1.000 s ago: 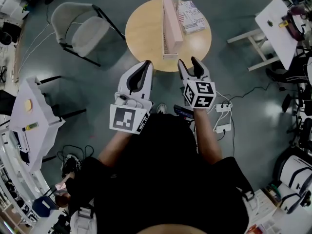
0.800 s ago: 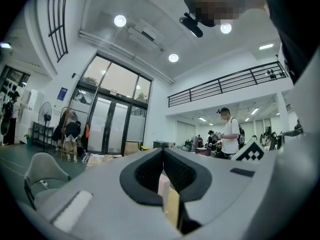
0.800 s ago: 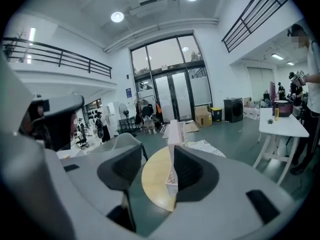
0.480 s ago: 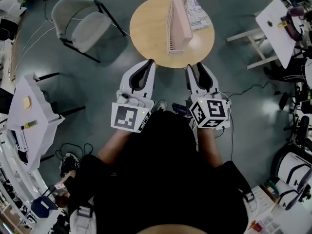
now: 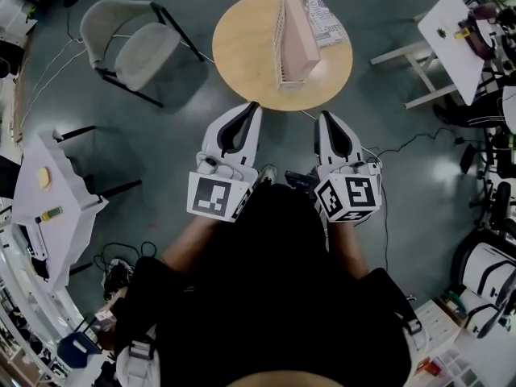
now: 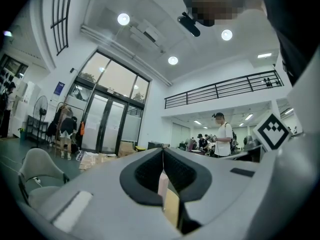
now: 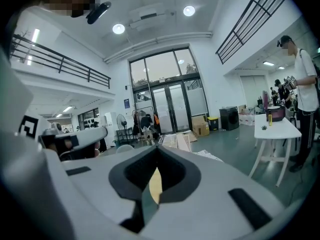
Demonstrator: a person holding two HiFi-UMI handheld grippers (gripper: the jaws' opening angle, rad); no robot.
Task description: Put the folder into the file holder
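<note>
Left gripper [image 5: 254,107] and right gripper [image 5: 323,115] hover short of the bench [image 5: 242,51], jaws together and empty, the right's just closed. The file holder [image 5: 294,43] stands upright to take folders, with a printed folder [image 5: 326,21] flat just right of it.

No legible text. On round table [image 5: 242,47], printed paper [image 5: 326,18]: print too small. Codes on left marker cube [image 5: 216,197], right marker cube [image 5: 348,198]: black-white squares only, no characters.

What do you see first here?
A round wooden table sits top middle in the head view, with a pink file holder standing on it beside a printed folder. Below, the left gripper and right gripper point at it, both shut and empty; the right one's jaws just closed.
</note>
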